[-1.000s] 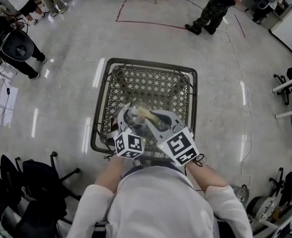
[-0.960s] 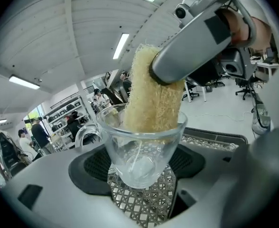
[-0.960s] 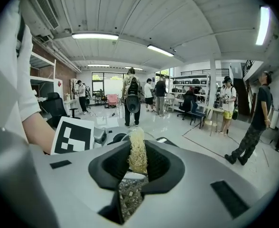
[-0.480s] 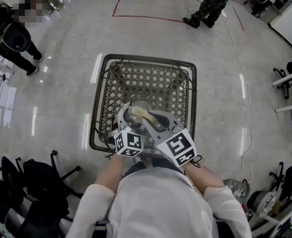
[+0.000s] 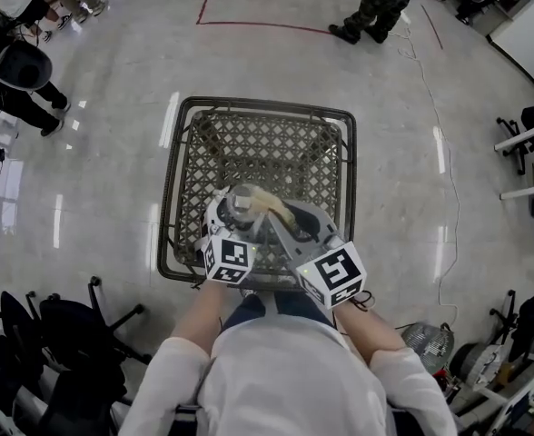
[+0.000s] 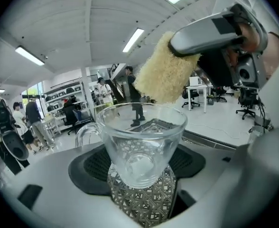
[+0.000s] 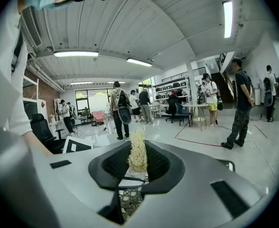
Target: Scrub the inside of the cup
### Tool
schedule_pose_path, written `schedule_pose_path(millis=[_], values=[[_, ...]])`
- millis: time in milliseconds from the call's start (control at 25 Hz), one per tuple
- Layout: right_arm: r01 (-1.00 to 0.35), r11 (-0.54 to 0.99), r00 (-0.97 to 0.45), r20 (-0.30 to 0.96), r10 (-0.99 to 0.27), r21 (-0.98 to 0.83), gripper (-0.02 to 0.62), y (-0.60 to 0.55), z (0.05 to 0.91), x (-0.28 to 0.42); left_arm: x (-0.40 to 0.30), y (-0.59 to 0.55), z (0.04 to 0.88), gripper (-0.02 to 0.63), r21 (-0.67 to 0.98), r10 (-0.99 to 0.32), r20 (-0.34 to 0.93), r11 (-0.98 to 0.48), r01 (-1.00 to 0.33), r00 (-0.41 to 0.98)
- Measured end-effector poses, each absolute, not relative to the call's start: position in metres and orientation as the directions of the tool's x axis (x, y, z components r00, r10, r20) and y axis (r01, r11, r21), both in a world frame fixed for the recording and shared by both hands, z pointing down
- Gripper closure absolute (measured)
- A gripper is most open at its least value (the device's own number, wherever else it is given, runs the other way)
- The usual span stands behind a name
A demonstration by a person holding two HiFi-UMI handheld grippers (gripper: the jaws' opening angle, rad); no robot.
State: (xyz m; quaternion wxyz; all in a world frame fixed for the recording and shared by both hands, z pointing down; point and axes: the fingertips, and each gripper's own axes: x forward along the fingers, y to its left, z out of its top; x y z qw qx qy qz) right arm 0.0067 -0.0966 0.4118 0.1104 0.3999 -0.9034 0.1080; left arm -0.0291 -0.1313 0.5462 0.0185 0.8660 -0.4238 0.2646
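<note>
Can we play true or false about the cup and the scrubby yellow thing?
1. The left gripper holds a clear glass cup. True.
2. The cup is full of juice. False: it looks empty.
3. The right gripper pinches the sponge. True.
4. The sponge is pressed down on the bottom of the cup. False: it hangs up by the rim.
5. The table has a smooth white top. False: the top is a dark woven lattice.
</note>
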Motion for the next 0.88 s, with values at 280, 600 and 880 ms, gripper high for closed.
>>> schedule_pose_path(millis=[280,600,880], values=[[-0.787,0.603,-0.61,0.312,-0.729,-0.128,0.509,-0.104,0.429,0.029,-0.03,-0.143,0.575,0.247,-0.13,-0.707,0.498,-0.633,-0.763,0.502],[-0.807,0.573,-0.58,0.372,-0.724,-0.143,0.509,-0.099,0.456,0.047,-0.028,-0.152,0.616,0.247,-0.074,-0.695,0.518,-0.618,-0.783,0.499],[-0.804,0.574,-0.581,0.409,-0.703,-0.154,0.509,-0.095,0.472,0.051,-0.029,-0.155,0.65,0.247,-0.027,-0.679,0.55,-0.597,-0.802,0.487]])
